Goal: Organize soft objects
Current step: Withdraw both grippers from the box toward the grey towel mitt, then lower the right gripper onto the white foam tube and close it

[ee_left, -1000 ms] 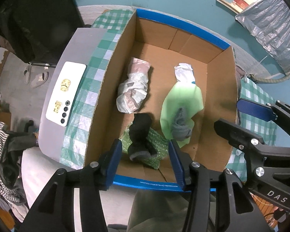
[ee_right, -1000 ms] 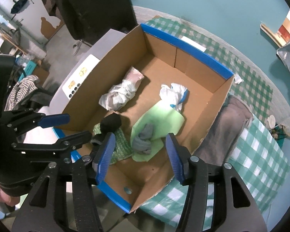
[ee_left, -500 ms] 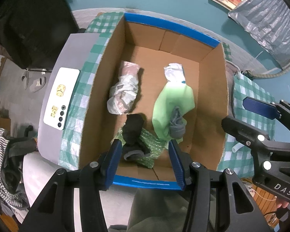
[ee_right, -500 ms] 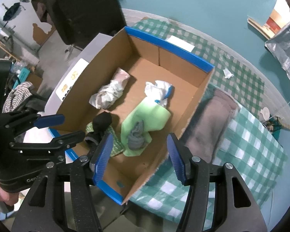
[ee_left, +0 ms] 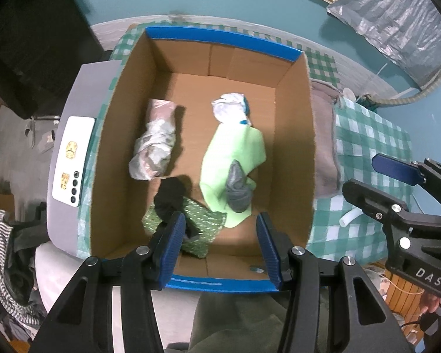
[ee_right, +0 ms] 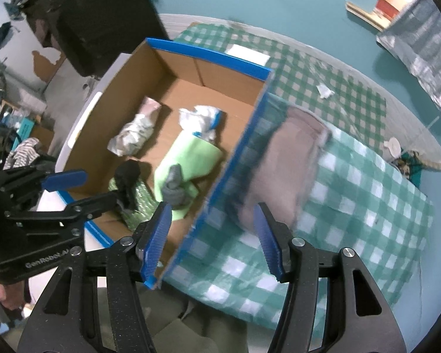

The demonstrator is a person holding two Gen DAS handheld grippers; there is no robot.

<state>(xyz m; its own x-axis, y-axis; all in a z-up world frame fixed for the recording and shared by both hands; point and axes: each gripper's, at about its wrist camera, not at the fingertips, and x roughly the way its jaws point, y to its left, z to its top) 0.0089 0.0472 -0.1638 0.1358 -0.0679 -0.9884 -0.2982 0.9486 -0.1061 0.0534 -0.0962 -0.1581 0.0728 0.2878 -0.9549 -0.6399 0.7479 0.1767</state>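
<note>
**Claws wide above a half-filled box, brown cloth still outside**

Soft things already lie in the cardboard box (ee_left: pixel 294 135) on the checked table (ee_right: pixel 367 182): a white plastic bag bundle (ee_left: pixel 154 141) toward the left wall, a white rag (ee_left: pixel 230 108) farther back, a light green cloth (ee_left: pixel 235 153) with a grey sock (ee_left: pixel 236 188) on top of it, and a black sock (ee_left: pixel 169 194) lying on a green dotted pouch (ee_left: pixel 203 220) near the front edge. They seem gathered here because the box serves as the collecting place.

The left claw (ee_left: pixel 219 250) hangs over the front of the box, fingers spread, holding nothing. The right claw (ee_right: pixel 211 238) is also spread and empty, straddling the box's right wall with one finger over the inside and the other over a folded brown cloth (ee_right: pixel 282 170) that lies on the table touching that wall. From this, the brown cloth looks like the next thing to be picked up, though that is only a judgement.

The left camera looks straight down into the box and shows how the pieces sit on one another; it also catches a white phone (ee_left: pixel 72 158) on a grey surface past the left wall. The right camera, blurred near the box wall, shows the whole brown cloth and a scrap of white paper (ee_right: pixel 325 90) toward the far edge of the table.
</note>
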